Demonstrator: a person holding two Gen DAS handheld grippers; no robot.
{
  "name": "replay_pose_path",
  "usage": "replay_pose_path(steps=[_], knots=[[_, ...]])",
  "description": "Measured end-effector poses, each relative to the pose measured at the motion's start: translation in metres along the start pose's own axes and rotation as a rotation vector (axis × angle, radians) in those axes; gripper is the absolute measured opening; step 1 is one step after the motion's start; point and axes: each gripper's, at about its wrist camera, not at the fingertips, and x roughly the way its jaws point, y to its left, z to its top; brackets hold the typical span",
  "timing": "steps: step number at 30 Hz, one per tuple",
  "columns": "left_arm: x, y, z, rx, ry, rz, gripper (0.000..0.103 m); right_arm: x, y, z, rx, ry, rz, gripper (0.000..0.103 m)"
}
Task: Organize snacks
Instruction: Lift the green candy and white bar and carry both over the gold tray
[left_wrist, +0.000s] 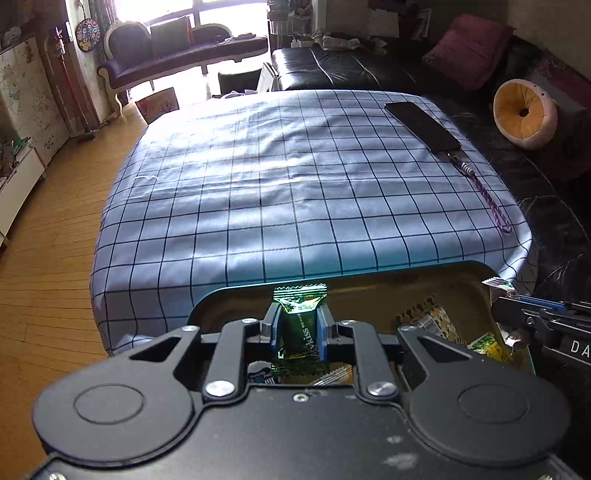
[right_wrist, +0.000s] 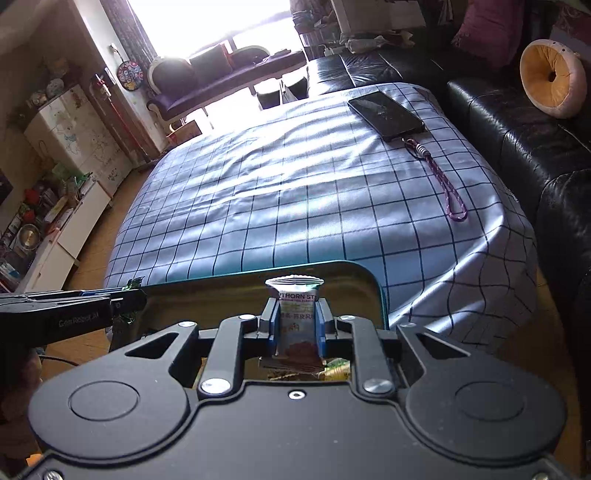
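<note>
My left gripper is shut on a green snack packet and holds it upright over a dark tray with a teal rim that holds several loose snack packets. My right gripper is shut on a white hawthorn snack packet over the same tray. The right gripper also shows at the right edge of the left wrist view, the left gripper at the left edge of the right wrist view.
The tray sits at the near edge of a table under a blue checked cloth. A black phone with a purple lanyard lies at the far right. A black leather sofa runs along the right; wooden floor lies left.
</note>
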Motion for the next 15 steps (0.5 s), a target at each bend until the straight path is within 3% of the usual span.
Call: replay_pose_path(steps=[15], knots=[[0.034,-0.011,0.007,-0.014,0.056,0.049,0.018,0.007,-0.002,-0.003,-0.005,0.022,-0.025,0.028]])
